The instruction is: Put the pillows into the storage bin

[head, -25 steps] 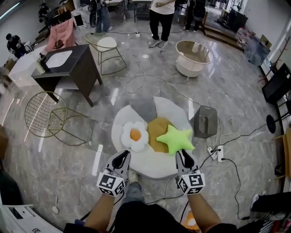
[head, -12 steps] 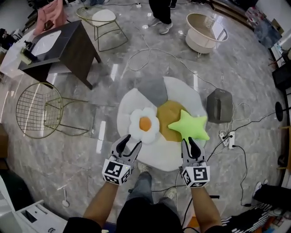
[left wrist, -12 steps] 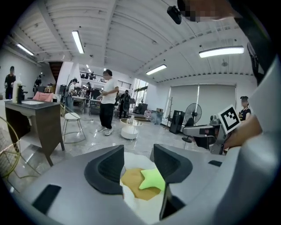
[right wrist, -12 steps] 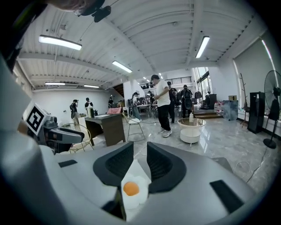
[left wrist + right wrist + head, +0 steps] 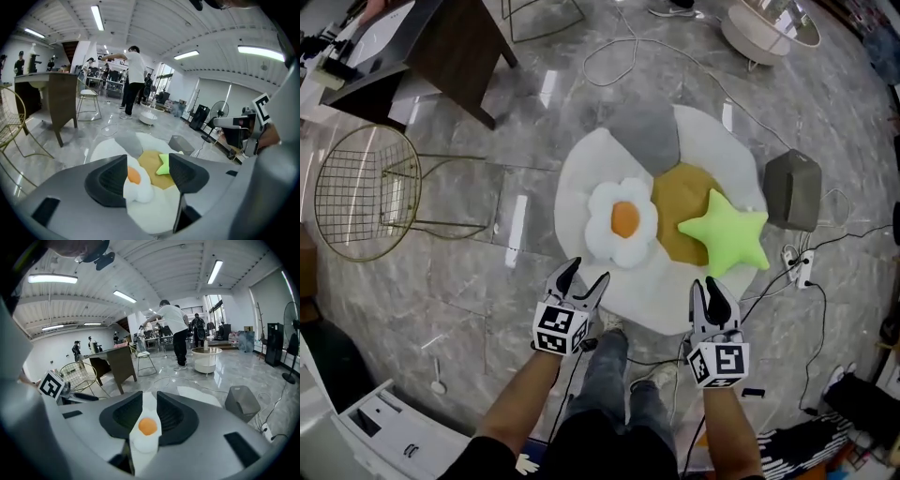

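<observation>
Flower pillow (image 5: 622,222) is white, with rounded petals and an orange centre, and it lies flat with the orange side up on the left part of a round rug (image 5: 581,178). It is round, so it has no long axis. Star pillow (image 5: 724,230) is bright green with five soft points. It lies just to the right of the flower pillow, near it but apart, partly on the ochre patch of the rug. One point goes away from the person, two go toward the person, and the widest line runs left to right in the head view.

The grey storage bin (image 5: 792,187) stands on the floor just beside the right edge of the rug, close to the star pillow. White cables and a power strip (image 5: 797,267) lie on the floor below the bin. A gold wire chair (image 5: 366,202) is well apart to the left, and a dark table (image 5: 441,47) is behind it.

The left gripper (image 5: 586,277) is near the flower pillow; its fingers have just been opening and stand wide apart, with the pillow seen beyond the gap and not touched. The right gripper (image 5: 710,289) is below the star pillow, with its fingers only a little apart and holding nothing.
</observation>
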{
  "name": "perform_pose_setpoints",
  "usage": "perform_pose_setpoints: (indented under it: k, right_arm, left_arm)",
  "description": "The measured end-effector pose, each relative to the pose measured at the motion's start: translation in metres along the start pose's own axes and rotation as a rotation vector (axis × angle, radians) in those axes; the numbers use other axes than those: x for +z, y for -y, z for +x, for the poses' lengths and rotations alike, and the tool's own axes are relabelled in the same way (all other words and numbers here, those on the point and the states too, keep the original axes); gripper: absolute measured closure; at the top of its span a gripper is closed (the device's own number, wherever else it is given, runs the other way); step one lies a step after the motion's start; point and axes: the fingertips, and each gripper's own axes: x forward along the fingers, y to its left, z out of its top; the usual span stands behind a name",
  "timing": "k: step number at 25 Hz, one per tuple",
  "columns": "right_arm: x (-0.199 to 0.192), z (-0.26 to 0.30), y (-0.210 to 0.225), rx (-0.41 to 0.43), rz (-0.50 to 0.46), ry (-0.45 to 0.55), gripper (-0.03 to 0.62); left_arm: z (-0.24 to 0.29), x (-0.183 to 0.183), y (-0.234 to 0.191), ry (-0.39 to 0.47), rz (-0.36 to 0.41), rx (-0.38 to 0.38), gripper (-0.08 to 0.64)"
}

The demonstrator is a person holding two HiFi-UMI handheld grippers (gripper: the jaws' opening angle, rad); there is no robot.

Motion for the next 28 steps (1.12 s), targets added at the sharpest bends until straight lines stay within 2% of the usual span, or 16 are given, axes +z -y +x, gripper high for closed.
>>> perform_pose_setpoints:
  k: [7, 9, 14, 19, 28]
  right_arm:
    - [-0.072, 0.053, -0.008, 0.033, -0.003, -0.093, 0.48]
    - [-0.086, 0.059, -0.006, 0.018, 0.041, -0.111, 0.48]
    - [-0.115, 0.067, 0.0, 0.006, 0.139, -0.151, 0.483]
    - [-0.136, 0.062, 0.0, 0.001, 0.163, -0.187, 0.486]
    - [-0.158, 0.071, 0.025, -0.041, 0.173, -0.235, 0.489]
  left_arm:
    - [0.051, -0.07, -0.034, -0.114, -0.124, 0.052, 0.267]
    - [0.062, -0.084, -0.041, -0.144, -0.152, 0.058, 0.267]
    - [0.089, -0.121, -0.063, -0.193, -0.279, 0.094, 0.25]
    - [0.112, -0.152, -0.071, -0.247, -0.344, 0.123, 0.247]
    - [0.149, -0.189, -0.095, -0.328, -0.408, 0.151, 0.21]
